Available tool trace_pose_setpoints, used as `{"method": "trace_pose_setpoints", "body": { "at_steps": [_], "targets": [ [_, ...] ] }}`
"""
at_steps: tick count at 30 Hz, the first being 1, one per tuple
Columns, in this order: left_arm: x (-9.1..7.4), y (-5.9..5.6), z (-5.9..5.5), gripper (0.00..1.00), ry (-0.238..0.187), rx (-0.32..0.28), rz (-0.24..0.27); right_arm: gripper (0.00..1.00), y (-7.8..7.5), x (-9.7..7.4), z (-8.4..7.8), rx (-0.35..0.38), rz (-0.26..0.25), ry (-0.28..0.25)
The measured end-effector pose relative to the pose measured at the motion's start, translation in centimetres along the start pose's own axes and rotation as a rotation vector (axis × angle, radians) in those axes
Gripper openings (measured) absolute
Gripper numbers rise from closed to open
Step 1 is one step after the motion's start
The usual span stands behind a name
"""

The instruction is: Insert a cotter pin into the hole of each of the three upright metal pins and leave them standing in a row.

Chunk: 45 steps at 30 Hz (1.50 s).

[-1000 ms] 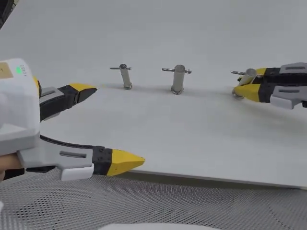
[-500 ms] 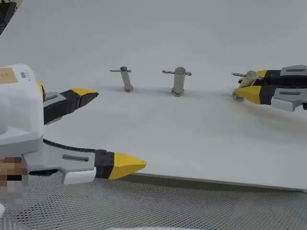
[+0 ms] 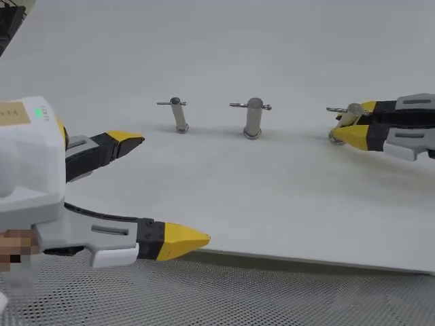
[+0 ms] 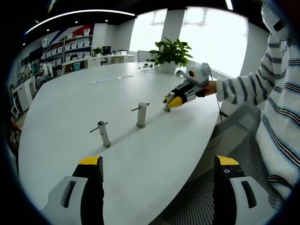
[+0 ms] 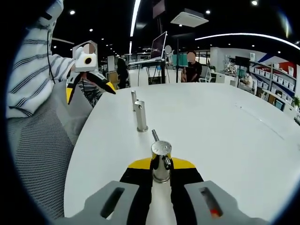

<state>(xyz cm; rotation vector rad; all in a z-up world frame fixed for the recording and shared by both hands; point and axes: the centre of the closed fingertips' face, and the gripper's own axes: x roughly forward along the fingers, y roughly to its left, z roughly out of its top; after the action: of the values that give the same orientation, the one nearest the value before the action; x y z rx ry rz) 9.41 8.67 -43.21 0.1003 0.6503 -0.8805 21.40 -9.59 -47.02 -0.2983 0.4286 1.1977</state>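
Your three pins stand in a row on the table (image 3: 285, 204): left pin (image 3: 179, 117) at 11 o'clock, middle pin (image 3: 253, 119) at 1, right pin (image 5: 161, 157) at 2, each with a cotter (image 3: 165, 103) through it; right gripper (image 3: 352, 123) closed on the right pin, left gripper (image 3: 171, 190) wide open and empty at 8, so seemingly only release is left.

My left gripper (image 4: 158, 161): jaws wide apart
Near pin (image 4: 104, 134), middle pin (image 4: 141, 115): upright
Right gripper (image 4: 174, 100): around far pin (image 4: 167, 108)
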Motion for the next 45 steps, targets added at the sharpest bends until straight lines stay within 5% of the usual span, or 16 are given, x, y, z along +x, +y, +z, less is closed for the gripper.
{"method": "trace_pose_setpoints", "body": {
  "at_steps": [14,25,33,45],
  "targets": [
    [0.0,-0.3,0.2,0.97,-0.002,0.003,-0.004,0.11,-0.1,0.0,0.0,-0.004,-0.004,0.004],
    [-0.2,0.2,0.7,0.97,-0.028,-0.012,0.016,0.49,0.0,-0.8,2.1,0.080,-0.067,-0.032],
    [-0.1,1.2,0.6,0.98,-0.020,-0.006,0.050,0.61,1.3,-2.4,6.7,0.169,-0.109,-0.144],
    [-1.3,2.8,3.0,0.98,-0.142,-0.062,0.092,0.82,3.3,-4.2,9.3,0.243,-0.194,-0.202]
  ]
}}
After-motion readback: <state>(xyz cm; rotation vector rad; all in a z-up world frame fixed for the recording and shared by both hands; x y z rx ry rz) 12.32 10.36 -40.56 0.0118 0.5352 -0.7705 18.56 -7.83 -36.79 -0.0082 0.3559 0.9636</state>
